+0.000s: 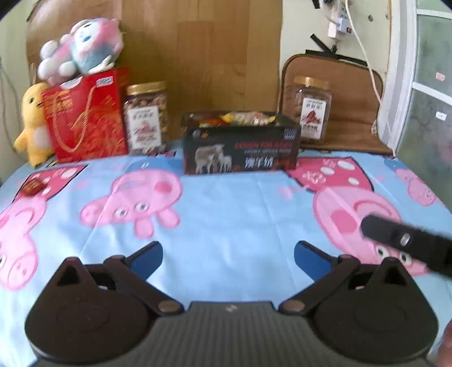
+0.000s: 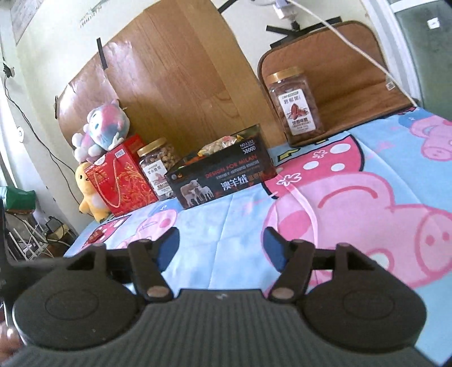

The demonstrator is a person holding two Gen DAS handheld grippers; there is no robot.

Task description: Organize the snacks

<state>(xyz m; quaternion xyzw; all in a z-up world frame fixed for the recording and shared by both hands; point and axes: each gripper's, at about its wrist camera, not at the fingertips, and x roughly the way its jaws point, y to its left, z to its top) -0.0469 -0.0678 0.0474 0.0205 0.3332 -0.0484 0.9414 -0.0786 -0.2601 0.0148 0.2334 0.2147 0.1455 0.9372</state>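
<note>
Pale blue cloth (image 1: 226, 203) printed with pink cartoon pigs covers the whole work surface, creased down the middle. Behind it a wooden board (image 1: 197, 56) leans on a cream wall; a brown padded cushion (image 1: 347, 93) stands at 2 o'clock, with a white cable and power strip (image 1: 343, 17) above it. A frosted window frame closes the right edge.

Black cardboard box (image 1: 240, 149) at 12 o'clock, open on top, sheep picture on its front. Inside it lie wrapped snacks (image 1: 243, 118), heaped at the rim; individual pieces too blurred to count. Left of the box, at 11 o'clock, a clear nut jar (image 1: 147, 118) with a gold lid, full. Right of the box, at 1 o'clock, a second jar (image 1: 310, 110), gold lid, reddish-brown contents, in front of the cushion. Red gift bag (image 1: 87, 115) just beside the left jar, a pink-and-blue plush cat (image 1: 84, 48) on top of it, a yellow plush duck (image 1: 32, 121) at its left side. One small red packet (image 1: 32, 187) lies alone on the cloth at 9 o'clock.

Left gripper (image 1: 228, 258): jaws spread wide, nothing between them, above bare cloth. Right gripper (image 2: 221, 248): jaws parted, nothing held; one of its fingers shows in the left wrist view at 3 o'clock.
</note>
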